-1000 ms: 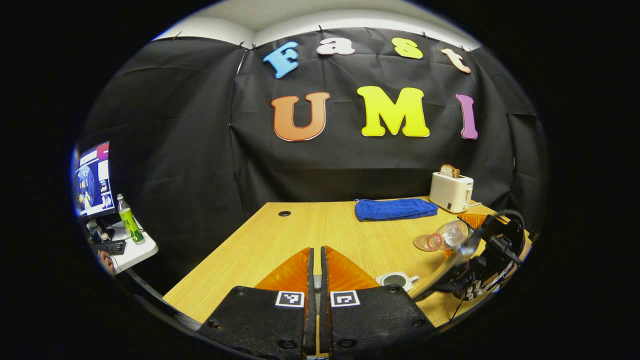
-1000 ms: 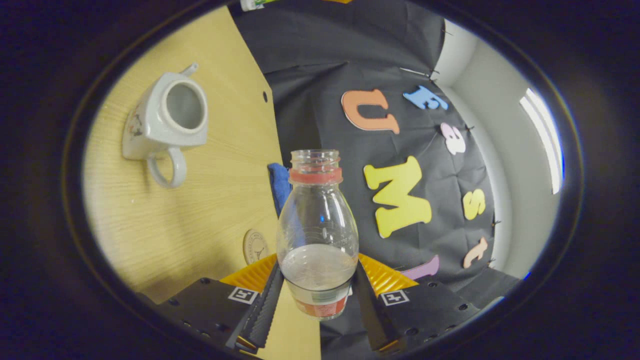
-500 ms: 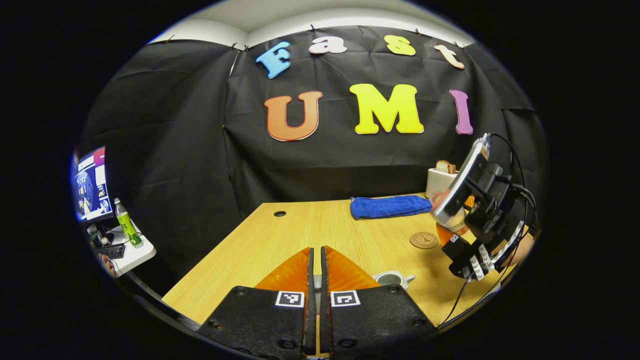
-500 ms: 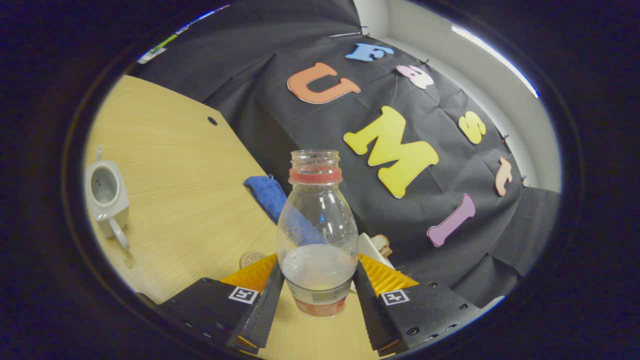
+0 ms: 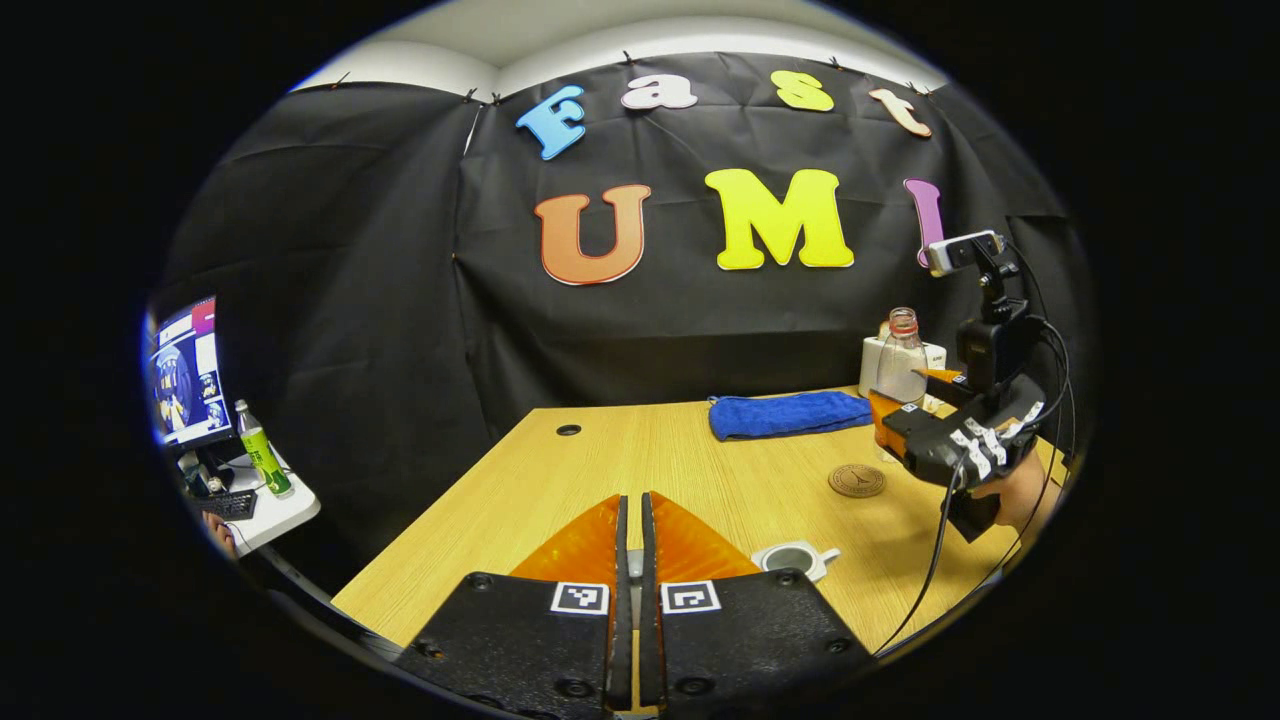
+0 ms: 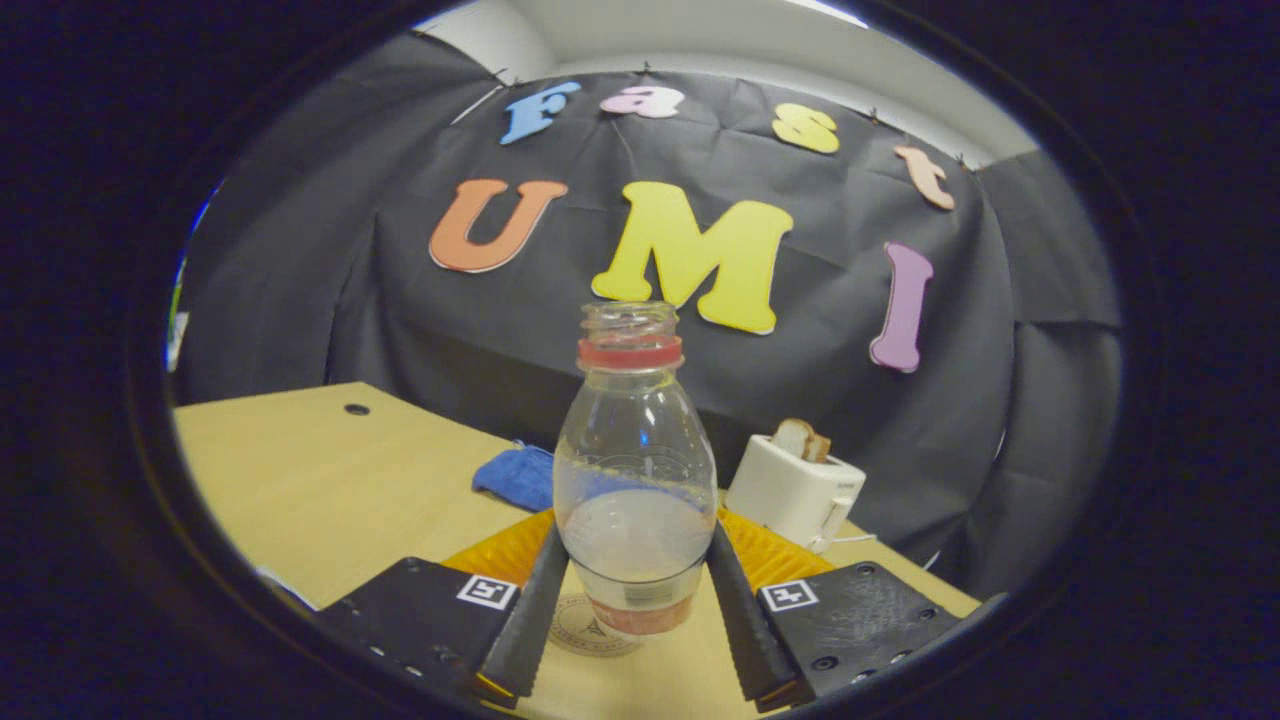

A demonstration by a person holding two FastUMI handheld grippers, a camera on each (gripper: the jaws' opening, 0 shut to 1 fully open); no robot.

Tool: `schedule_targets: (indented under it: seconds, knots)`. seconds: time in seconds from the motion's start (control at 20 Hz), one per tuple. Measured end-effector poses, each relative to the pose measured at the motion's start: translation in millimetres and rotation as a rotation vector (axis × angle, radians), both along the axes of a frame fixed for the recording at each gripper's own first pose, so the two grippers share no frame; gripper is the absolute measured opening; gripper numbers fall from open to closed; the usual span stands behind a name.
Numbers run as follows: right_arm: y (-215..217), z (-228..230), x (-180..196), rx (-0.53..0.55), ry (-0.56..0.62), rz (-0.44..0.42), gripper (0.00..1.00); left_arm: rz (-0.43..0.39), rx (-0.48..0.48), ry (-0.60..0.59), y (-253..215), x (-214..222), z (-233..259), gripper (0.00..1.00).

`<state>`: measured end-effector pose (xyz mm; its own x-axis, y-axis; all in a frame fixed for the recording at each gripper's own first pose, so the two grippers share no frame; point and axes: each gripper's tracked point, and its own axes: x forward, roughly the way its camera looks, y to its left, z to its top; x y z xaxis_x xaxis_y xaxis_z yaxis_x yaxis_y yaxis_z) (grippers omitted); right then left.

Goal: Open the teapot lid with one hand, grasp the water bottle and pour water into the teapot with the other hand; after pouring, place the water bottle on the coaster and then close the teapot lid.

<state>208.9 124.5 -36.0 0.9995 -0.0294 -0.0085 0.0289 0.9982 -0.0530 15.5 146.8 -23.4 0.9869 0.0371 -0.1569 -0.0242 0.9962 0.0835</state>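
- In the right gripper view, the right gripper (image 6: pixel 632 600) grips a clear water bottle (image 6: pixel 635 470) upright, one finger pressed on each side of its lower body.
- The bottle has no cap, a red ring under its mouth and a little water in its lower part.
- Under the bottle's base lies a round brown coaster (image 6: pixel 590 628) on the wooden table (image 6: pixel 330 480); whether the bottle touches it cannot be told.
- Behind the bottle lies a folded blue towel (image 6: pixel 515 475), and to its right stands a white toaster (image 6: pixel 795 490) with a slice of bread in its slot.
- In the left gripper view, the left gripper (image 5: pixel 630 545) has its fingers drawn almost together; something small and pale shows in the narrow gap between them, but what it is cannot be made out.
- Just right of those fingers sits the white teapot (image 5: pixel 795 558) on the table, its top open.
- Farther right, the right gripper (image 5: pixel 905 415) holds the bottle (image 5: pixel 900 360) upright just beyond the coaster (image 5: pixel 857 480), with a hand (image 5: pixel 1020 495) on its grip.
- At the far left, off the table, are a monitor (image 5: pixel 185 370) and a green bottle (image 5: pixel 262 450) on a side desk.
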Motion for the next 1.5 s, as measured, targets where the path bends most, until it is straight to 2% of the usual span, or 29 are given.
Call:
schedule_targets:
  seconds: [0.1, 0.35, 0.8, 1.0, 1.1, 1.2, 1.25, 1.5]
  knots:
    - [3.0, -8.6, 13.2, 0.086, 0.04, 0.018, 0.74, 0.005, -0.003, -0.004, 3.4, -1.1, 1.1, 0.05]
    - [4.7, -38.7, 40.4, 0.172, 0.136, 0.026, 0.75, 0.003, -0.002, 0.007, 8.1, 3.4, -4.8, 0.05]
    - [-2.8, -40.0, 46.8, 0.155, 0.141, 0.019, 0.75, 0.011, -0.015, 0.023, 13.2, 6.6, -10.8, 0.05]
    - [-1.3, -47.3, 48.7, 0.162, 0.18, 0.048, 0.77, -0.014, -0.022, 0.029, 4.1, 7.8, -12.6, 0.06]
    - [-0.6, -46.4, 45.9, 0.188, 0.189, 0.073, 0.82, -0.021, -0.021, 0.035, 1.7, 9.5, -14.5, 0.06]
    - [-2.4, -43.2, 43.9, 0.192, 0.178, 0.081, 0.94, -0.019, -0.022, 0.039, 2.2, 10.2, -17.1, 0.05]
    - [-5.7, -42.1, 42.0, 0.188, 0.174, 0.073, 0.96, -0.019, -0.024, 0.041, 1.7, 11.3, -18.0, 0.05]
    - [-13.9, -26.5, 16.3, 0.183, 0.137, 0.1, 0.96, -0.05, -0.032, 0.03, -11.4, 11.4, -14.4, 0.05]
